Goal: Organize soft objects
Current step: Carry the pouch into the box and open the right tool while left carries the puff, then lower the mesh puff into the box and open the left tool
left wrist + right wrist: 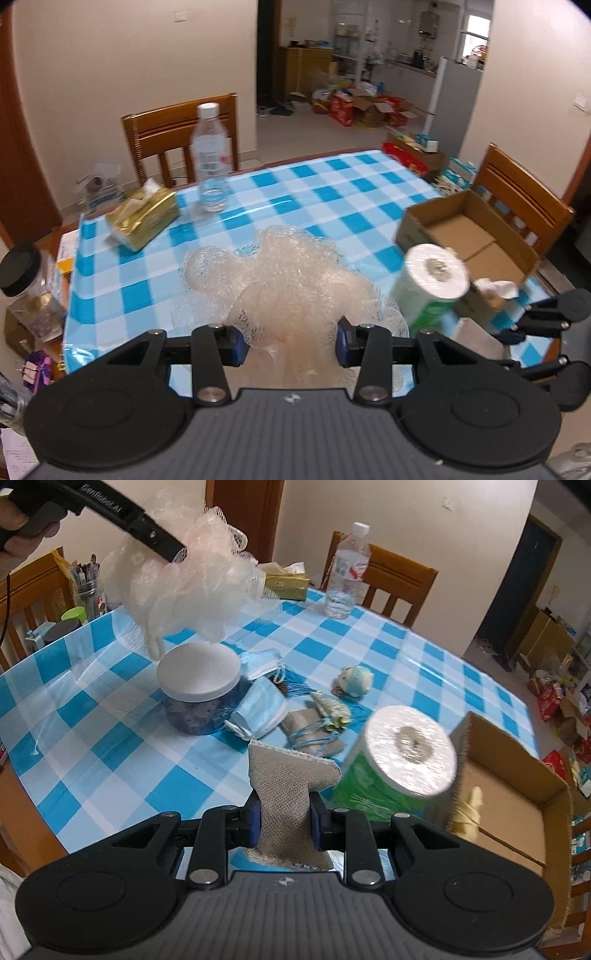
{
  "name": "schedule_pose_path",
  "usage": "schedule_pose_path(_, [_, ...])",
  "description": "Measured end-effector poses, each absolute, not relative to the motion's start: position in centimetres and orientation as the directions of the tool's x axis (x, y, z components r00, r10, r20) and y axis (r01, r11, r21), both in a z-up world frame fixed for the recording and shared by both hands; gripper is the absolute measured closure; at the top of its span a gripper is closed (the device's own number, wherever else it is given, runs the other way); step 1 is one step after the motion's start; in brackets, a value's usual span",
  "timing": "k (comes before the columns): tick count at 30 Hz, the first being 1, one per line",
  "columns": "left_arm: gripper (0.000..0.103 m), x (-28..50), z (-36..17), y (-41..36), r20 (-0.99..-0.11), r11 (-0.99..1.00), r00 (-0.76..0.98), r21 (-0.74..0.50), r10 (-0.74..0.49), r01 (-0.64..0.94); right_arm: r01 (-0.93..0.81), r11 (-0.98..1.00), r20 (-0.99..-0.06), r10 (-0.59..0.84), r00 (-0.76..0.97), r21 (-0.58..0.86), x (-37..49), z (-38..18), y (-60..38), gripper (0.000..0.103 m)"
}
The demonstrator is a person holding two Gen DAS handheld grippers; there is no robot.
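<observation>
Two tools work above a table (110, 716) covered in blue-and-white checked plastic cloth. Largest on it is an open brown cardboard box (517, 786) at its right edge. A green-wrapped white toilet paper roll (402, 753) stands just beside the box, towards the table's middle. The left tool (288, 347) is clamped on a puffy white mesh bath sponge (192, 579), held up off the table. Clenched on a grey-beige knitted cloth (288, 794), the right tool (284, 821) holds it near the roll. Past the roll lie light-blue face masks (262, 705).
</observation>
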State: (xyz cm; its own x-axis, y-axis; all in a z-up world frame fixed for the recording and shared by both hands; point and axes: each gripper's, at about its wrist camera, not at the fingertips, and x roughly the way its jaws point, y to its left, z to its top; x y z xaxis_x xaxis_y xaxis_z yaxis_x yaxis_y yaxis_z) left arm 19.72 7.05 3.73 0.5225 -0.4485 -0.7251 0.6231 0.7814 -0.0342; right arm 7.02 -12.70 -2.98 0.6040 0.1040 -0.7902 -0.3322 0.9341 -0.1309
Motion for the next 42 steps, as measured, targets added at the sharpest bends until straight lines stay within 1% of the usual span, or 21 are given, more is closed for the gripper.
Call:
schedule_pose_path(8, [0.061, 16.9, 5.0, 1.1, -0.713, 0.747, 0.508, -0.033, -0.484, 0.665, -0.314, 0.941, -0.767, 0.107, 0.633, -0.128, 5.1, -1.2, -17.4, 0.074])
schedule_pose_path(19, [0.061, 15.0, 5.4, -10.2, -0.695, 0.682, 0.469, -0.043, -0.546, 0.73, -0.268, 0.951, -0.744, 0.066, 0.665, -0.155, 3.7, -0.1, -27.4, 0.074])
schedule_pose_path(25, [0.061, 15.0, 5.0, -15.5, -0.687, 0.663, 0.465, -0.033, -0.559, 0.748, -0.232, 0.956, -0.727, 0.029, 0.686, -0.181, 4.2, -0.2, -32.7, 0.074])
schedule_pose_path(31, [0.061, 15.6, 4.6, -19.6, -0.69, 0.66, 0.463, -0.028, -0.556, 0.75, -0.216, 0.96, -0.726, 0.019, 0.687, -0.179, 5.4, -1.5, -36.8, 0.073])
schedule_pose_path(32, [0.061, 15.8, 4.5, -20.2, -0.691, 0.662, 0.464, -0.028, -0.554, 0.749, -0.217, 0.96, -0.73, 0.022, 0.683, -0.175, 5.7, -1.7, -37.1, 0.071])
schedule_pose_path(34, [0.061, 16.3, 4.3, -21.4, -0.695, 0.667, 0.463, -0.031, -0.549, 0.745, -0.216, 0.964, -0.74, 0.033, 0.672, -0.154, 6.5, -2.5, -38.0, 0.054])
schedule_pose_path(35, [0.061, 16.6, 4.2, -22.0, -0.697, 0.668, 0.461, -0.034, -0.549, 0.744, -0.218, 0.967, -0.746, 0.046, 0.664, -0.135, 6.6, -2.8, -38.5, 0.035])
schedule_pose_path(36, [0.061, 16.9, 4.1, -22.5, -0.7, 0.669, 0.46, -0.035, -0.546, 0.742, -0.212, 0.97, -0.748, 0.052, 0.662, -0.121, 6.7, -3.1, -38.8, 0.021])
schedule_pose_path(38, [0.061, 17.3, 3.9, -23.6, -0.704, 0.668, 0.457, -0.033, -0.543, 0.743, -0.19, 0.978, -0.744, 0.061, 0.665, -0.09, 6.6, -3.5, -39.2, 0.013])
schedule_pose_path(42, [0.061, 18.2, 3.3, -26.2, -0.713, 0.653, 0.439, -0.034, -0.546, 0.757, -0.173, 0.985, -0.739, 0.098, 0.666, -0.025, 6.1, -3.8, -39.9, 0.007])
